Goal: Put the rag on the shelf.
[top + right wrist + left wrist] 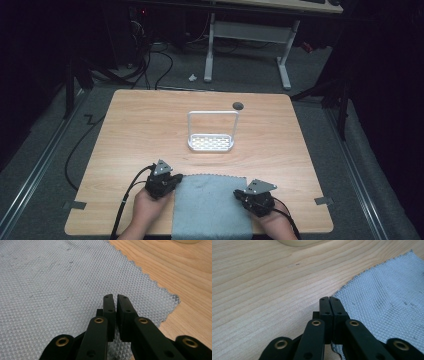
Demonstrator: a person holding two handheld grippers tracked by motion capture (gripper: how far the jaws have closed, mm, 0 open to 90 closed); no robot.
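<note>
Grey cloth [211, 206] lies flat at table's [140, 125] near edge, btwn both hands, its near side running off the bottom of the high view. L gripper [329, 300] sits at cloth's left edge, jaws clenched tight; can't tell if cloth is pinched. R gripper [114, 298] over cloth's right corner, jaws nearly together, thin gap, nothing visibly held. White rack [211, 132] stands well apart mid-table; bare wood all round it.

On the desk [150, 125]: one grey cloth [210, 205], one white rack [211, 131], two hand-held grippers, left [172, 181] and right [239, 196].
</note>
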